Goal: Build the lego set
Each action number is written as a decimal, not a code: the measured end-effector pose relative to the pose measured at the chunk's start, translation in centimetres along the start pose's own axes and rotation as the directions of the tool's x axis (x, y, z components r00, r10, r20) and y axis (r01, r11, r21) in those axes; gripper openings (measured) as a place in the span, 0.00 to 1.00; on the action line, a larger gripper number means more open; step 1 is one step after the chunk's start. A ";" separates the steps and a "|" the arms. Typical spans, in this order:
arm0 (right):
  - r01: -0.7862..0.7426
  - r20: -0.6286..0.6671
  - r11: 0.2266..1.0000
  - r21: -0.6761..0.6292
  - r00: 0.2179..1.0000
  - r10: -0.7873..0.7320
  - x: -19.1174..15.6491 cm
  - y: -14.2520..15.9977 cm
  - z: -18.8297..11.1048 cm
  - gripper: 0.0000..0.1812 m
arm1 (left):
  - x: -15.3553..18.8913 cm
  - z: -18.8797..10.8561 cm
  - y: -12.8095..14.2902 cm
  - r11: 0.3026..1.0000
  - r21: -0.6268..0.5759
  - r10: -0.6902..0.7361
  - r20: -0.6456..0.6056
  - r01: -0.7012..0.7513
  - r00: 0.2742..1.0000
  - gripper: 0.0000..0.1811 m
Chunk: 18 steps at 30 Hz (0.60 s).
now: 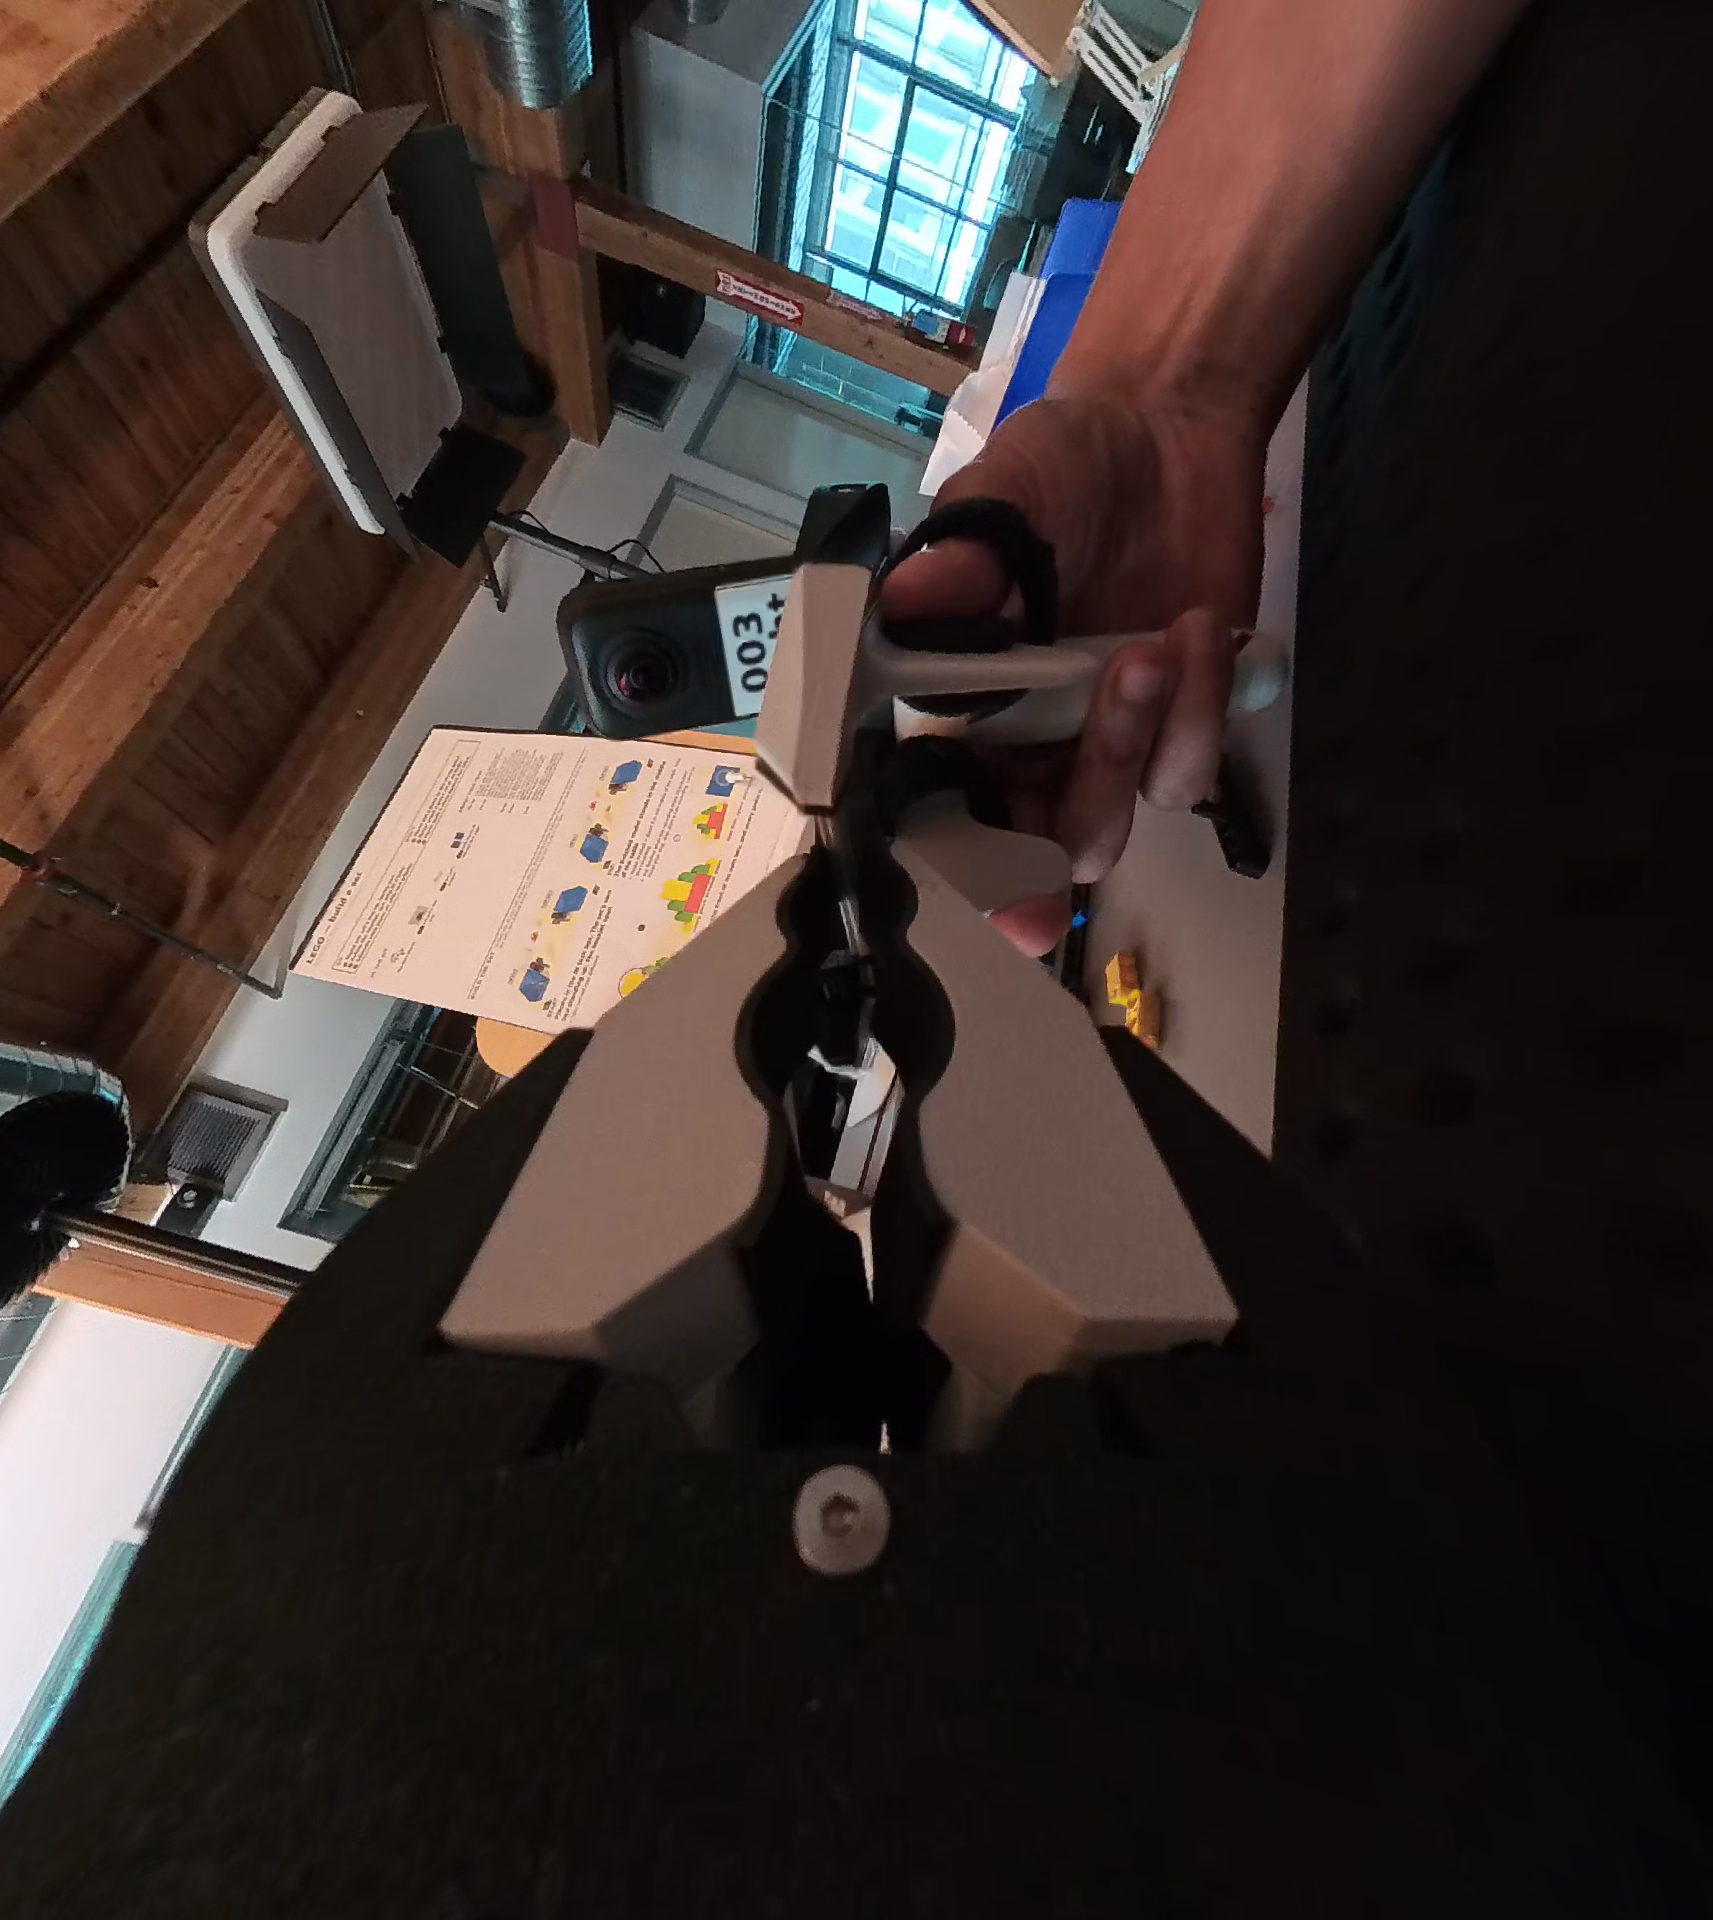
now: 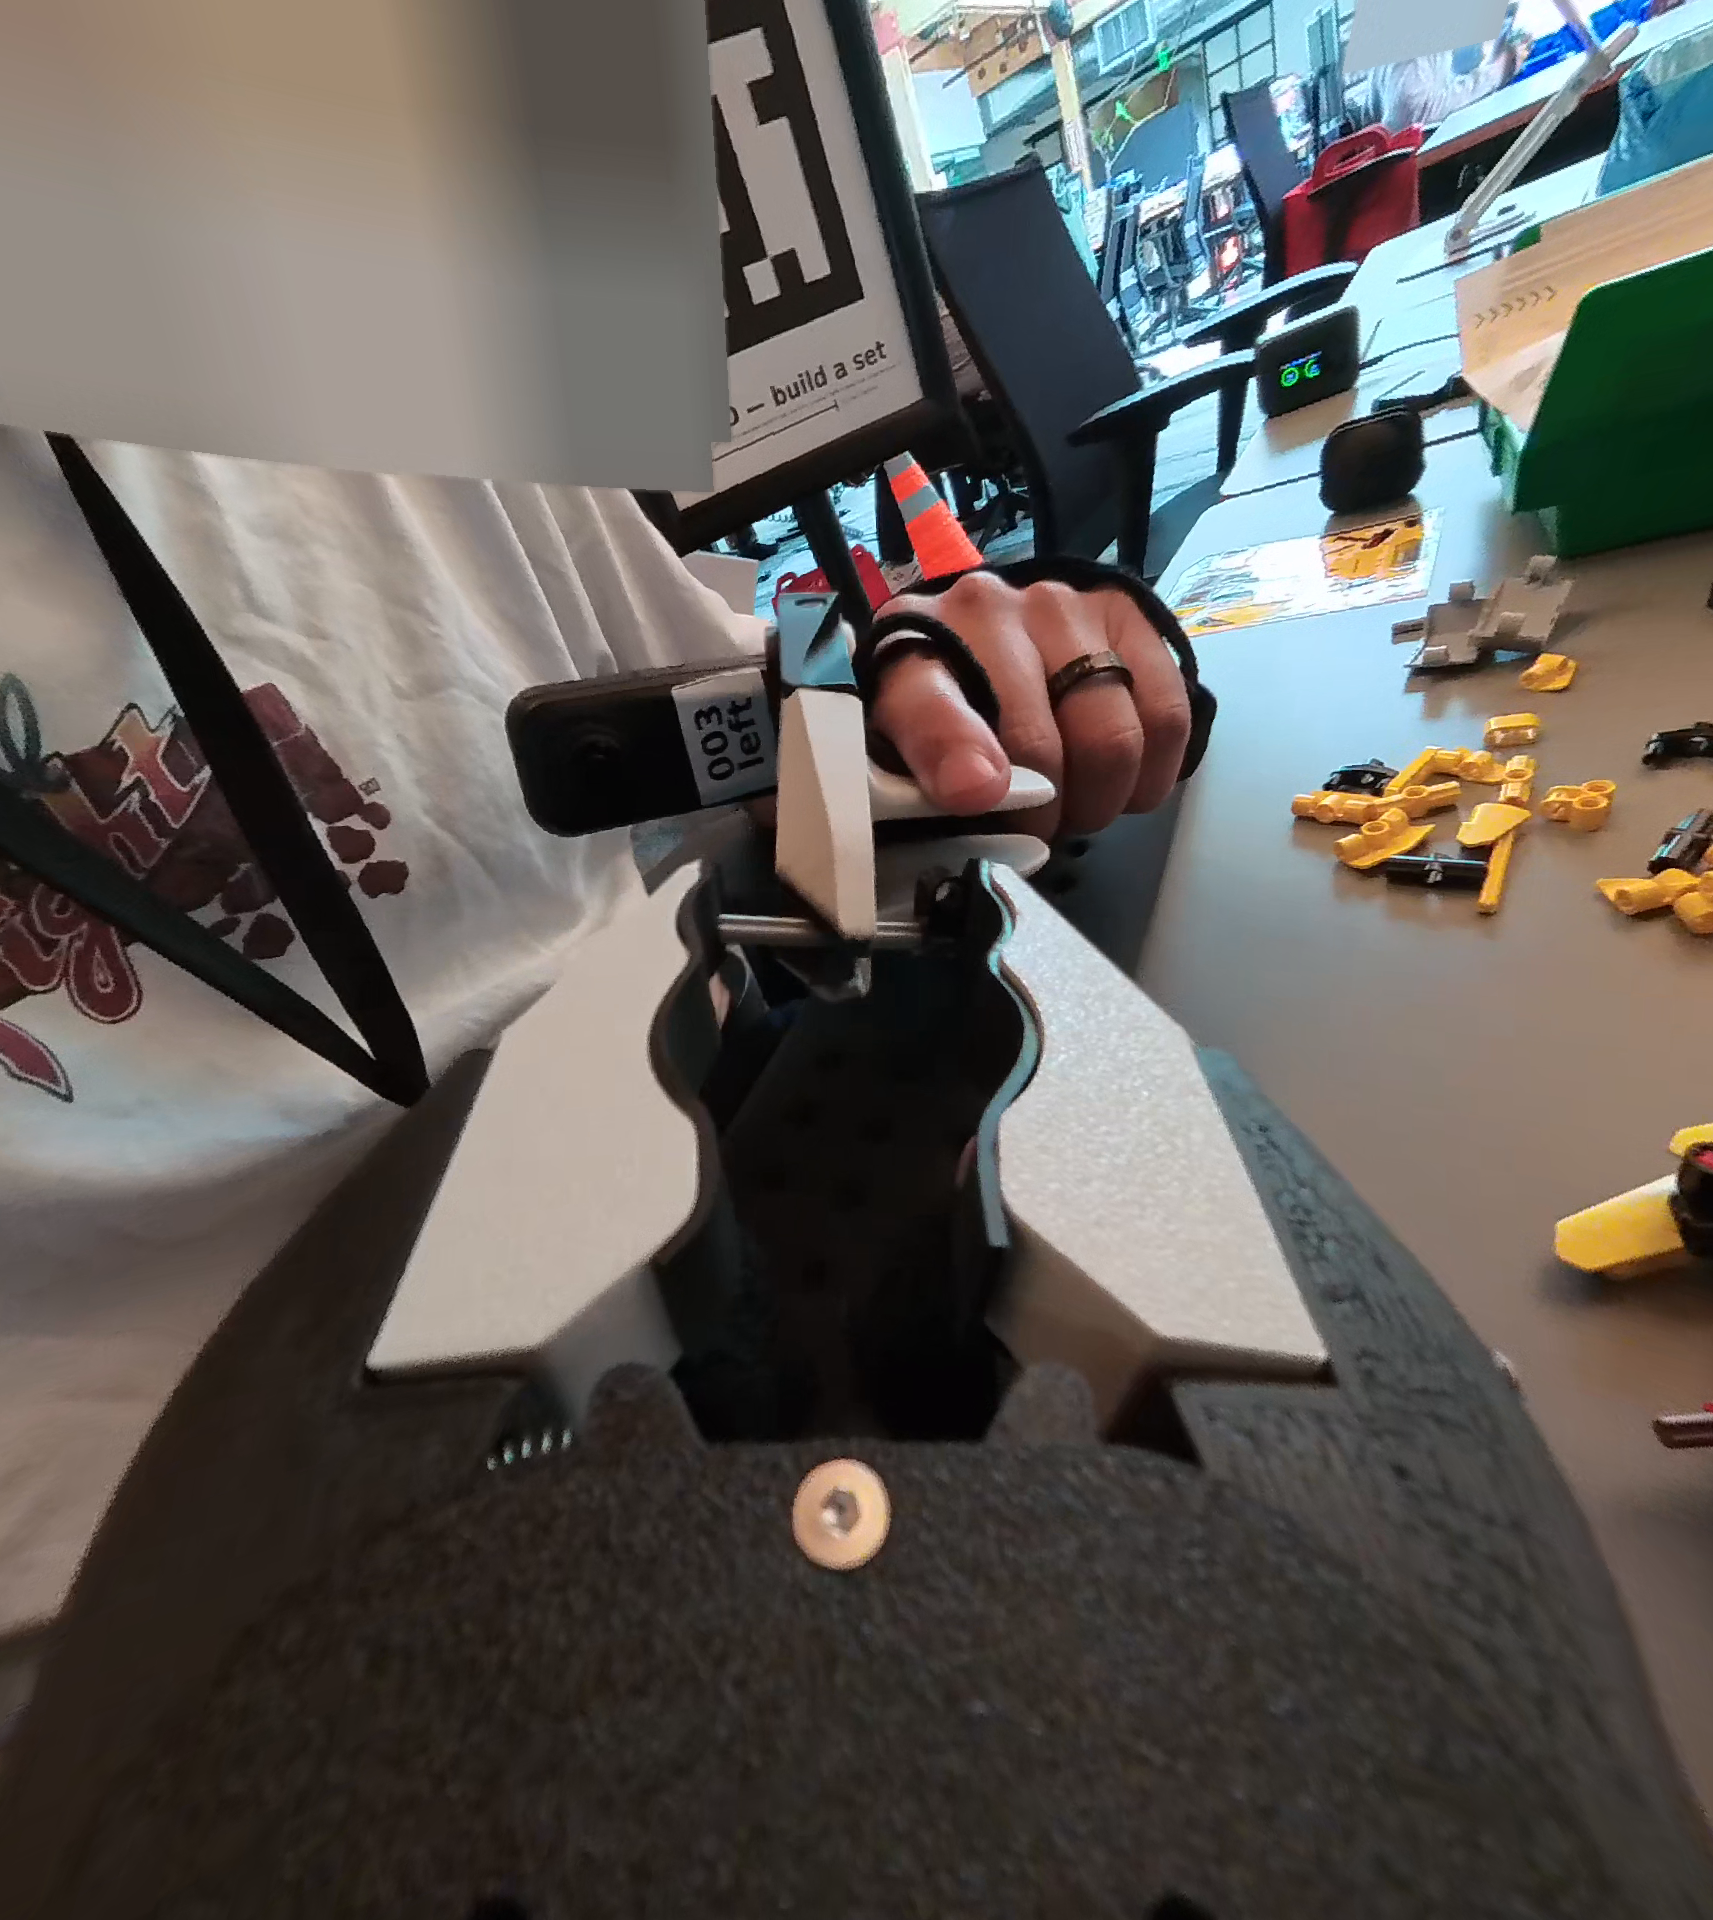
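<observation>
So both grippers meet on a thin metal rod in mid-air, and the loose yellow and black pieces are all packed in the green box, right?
Not packed: the right wrist view shows the yellow and black pieces scattered loose on the grey table, beside the green box. The rest stands.

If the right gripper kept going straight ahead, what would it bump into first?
Probably the left gripper: its fingers sit right at the right gripper's fingertips, by a thin grey rod. Beyond is the person's white shirt.

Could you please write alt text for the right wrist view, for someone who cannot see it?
The right tongs meet the left tongs over a thin grey rod with a small black piece at its end. A hand holds the left tool, and yellow and black lego pieces lie scattered on the grey table.
</observation>
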State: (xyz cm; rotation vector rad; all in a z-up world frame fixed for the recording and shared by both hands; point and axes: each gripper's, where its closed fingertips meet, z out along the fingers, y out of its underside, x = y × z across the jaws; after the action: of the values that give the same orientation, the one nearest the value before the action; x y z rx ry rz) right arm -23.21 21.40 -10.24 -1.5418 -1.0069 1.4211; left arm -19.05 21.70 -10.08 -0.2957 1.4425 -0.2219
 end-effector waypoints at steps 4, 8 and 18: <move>0.040 -0.058 0.998 0.041 0.998 -0.037 0.8 -0.7 -0.4 0.26 | -0.5 0.4 0.6 0.998 -0.036 -0.053 0.008 0.054 0.999 0.01; 0.014 -0.056 0.970 0.242 0.998 -0.001 1.1 -4.2 -2.1 0.26 | -4.0 -0.1 0.7 0.937 0.007 -0.349 0.096 0.350 0.932 0.01; 0.275 -0.197 0.771 0.574 0.961 -0.196 -0.2 -10.7 -4.2 0.25 | -9.2 2.0 2.0 -0.564 -0.024 -0.769 -0.349 0.825 -0.536 0.15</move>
State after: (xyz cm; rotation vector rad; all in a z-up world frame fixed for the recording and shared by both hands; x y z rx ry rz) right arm -19.40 25.06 -0.02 -0.9790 -0.5619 1.2753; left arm -18.20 26.73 -1.90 -1.4285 0.6576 -2.2239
